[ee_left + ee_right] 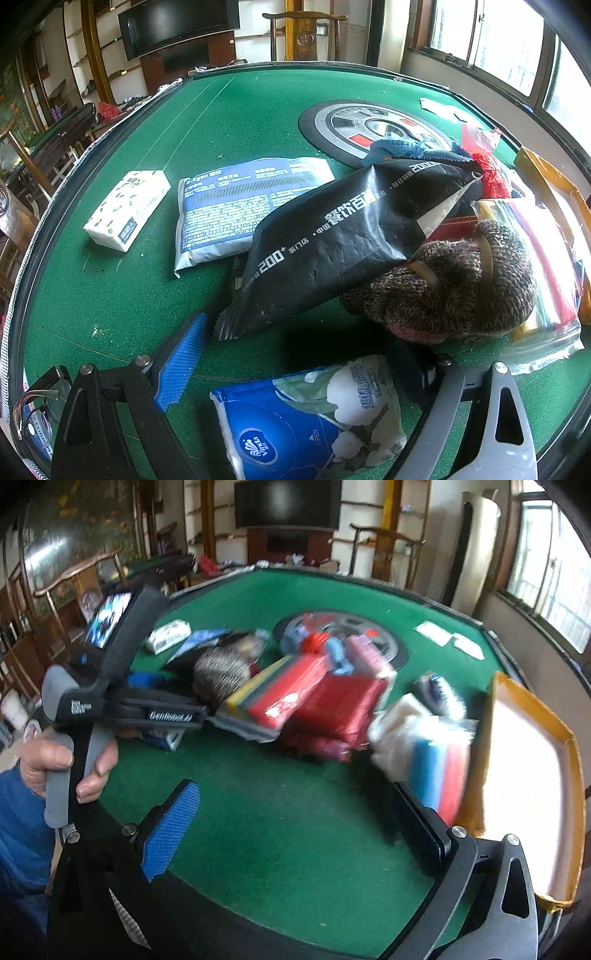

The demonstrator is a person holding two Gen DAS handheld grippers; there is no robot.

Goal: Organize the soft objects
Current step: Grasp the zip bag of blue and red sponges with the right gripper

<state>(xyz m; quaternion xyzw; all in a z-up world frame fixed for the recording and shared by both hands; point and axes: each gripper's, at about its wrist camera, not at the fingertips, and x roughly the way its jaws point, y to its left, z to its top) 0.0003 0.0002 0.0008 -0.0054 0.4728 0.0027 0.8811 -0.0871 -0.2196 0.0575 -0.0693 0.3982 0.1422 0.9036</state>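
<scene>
My left gripper point(303, 363) is open, low over the green table point(155, 295), with a blue Vinda tissue pack point(310, 417) lying between its fingers, not clamped. Ahead lie a black pouch point(332, 243), a brown knitted hat point(454, 280), a blue-white pack point(240, 206) and a white tissue pack point(127, 208). My right gripper point(295, 830) is open and empty above bare felt. In the blurred right wrist view I see the left gripper point(147, 712), the pile with red packs point(325, 705) and a blue-red-white bundle point(424, 753).
An open cardboard box point(532, 775) stands at the table's right edge. A round metal hub point(373, 127) sits in the table's middle. Clear bagged items point(535, 277) lie at the right. White papers point(448, 638) lie at the far right. Chairs and a television stand behind.
</scene>
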